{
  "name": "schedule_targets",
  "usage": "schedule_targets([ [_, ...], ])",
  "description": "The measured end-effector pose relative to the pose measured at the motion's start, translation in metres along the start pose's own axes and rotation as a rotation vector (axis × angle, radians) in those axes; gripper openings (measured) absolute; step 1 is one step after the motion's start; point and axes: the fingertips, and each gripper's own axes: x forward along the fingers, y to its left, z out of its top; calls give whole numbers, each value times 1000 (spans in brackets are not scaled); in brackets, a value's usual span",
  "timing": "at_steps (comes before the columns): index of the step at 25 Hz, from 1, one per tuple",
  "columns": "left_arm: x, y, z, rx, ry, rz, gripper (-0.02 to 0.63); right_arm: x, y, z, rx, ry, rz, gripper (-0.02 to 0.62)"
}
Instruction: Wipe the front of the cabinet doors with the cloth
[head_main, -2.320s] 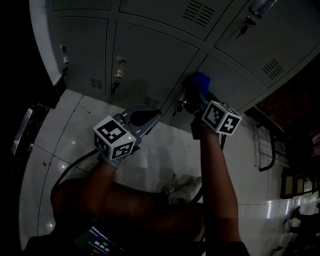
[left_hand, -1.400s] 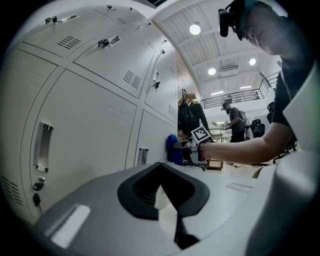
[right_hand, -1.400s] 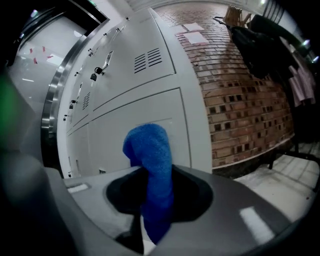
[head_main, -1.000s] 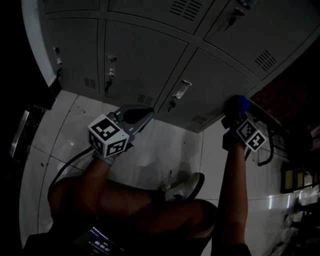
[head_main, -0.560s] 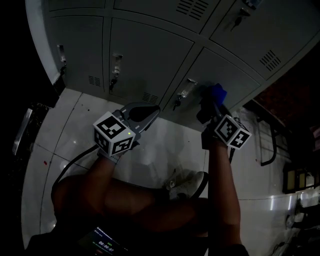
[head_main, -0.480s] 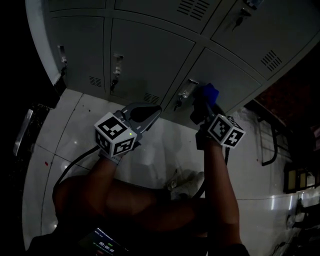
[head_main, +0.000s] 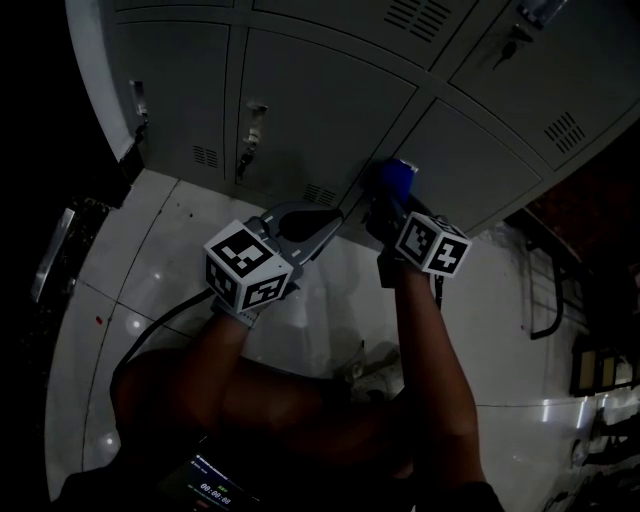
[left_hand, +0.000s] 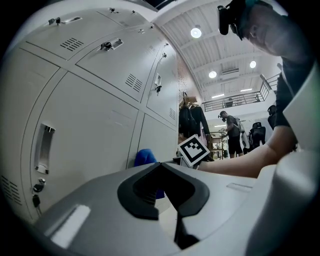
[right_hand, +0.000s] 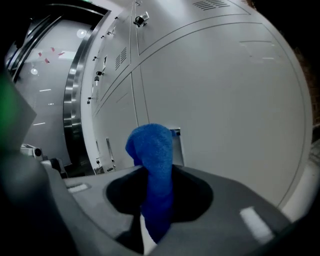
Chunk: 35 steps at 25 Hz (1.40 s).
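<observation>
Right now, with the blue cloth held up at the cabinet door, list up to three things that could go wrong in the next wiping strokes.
1. The cloth stands as a bunched strip in the shut right gripper, just in front of the door handle. It may snag there and pull free.
2. Little cloth covers the hard jaws, so they could scrape the cabinet door.
3. The left gripper, shut and empty, hangs close to the doors and might bump them.

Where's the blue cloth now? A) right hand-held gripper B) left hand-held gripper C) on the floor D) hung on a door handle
A: the right gripper view shows the right hand-held gripper shut on the blue cloth, which sticks up from between its jaws.
</observation>
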Motion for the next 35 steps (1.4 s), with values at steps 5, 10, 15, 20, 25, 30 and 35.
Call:
schedule_targets([
  [5, 1, 0, -1, 0, 1, -2, 3, 2, -16, 4, 37, -9, -31, 101],
  [10, 1, -1, -2, 4, 4, -2, 3, -9, -35, 9, 38, -12, -56, 101],
  [15, 1, -1, -3, 5, 6, -6, 3, -27, -59, 13, 59, -25, -95, 101],
  [20, 2, -2, -4, 3, 11, -5, 3, -52, -96, 13, 71, -25, -161, 101],
  [25, 2, -3, -6, 8, 20, -9, 3, -81, -139, 12, 102, -42, -238, 101],
  [30, 3, -4, -8, 10, 27, -9, 3, -112, -184, 8, 155, -69, -331, 101],
  [35, 5, -4, -10, 10, 33, -10, 3, -131, -212, 4, 197, -98, -373, 101],
])
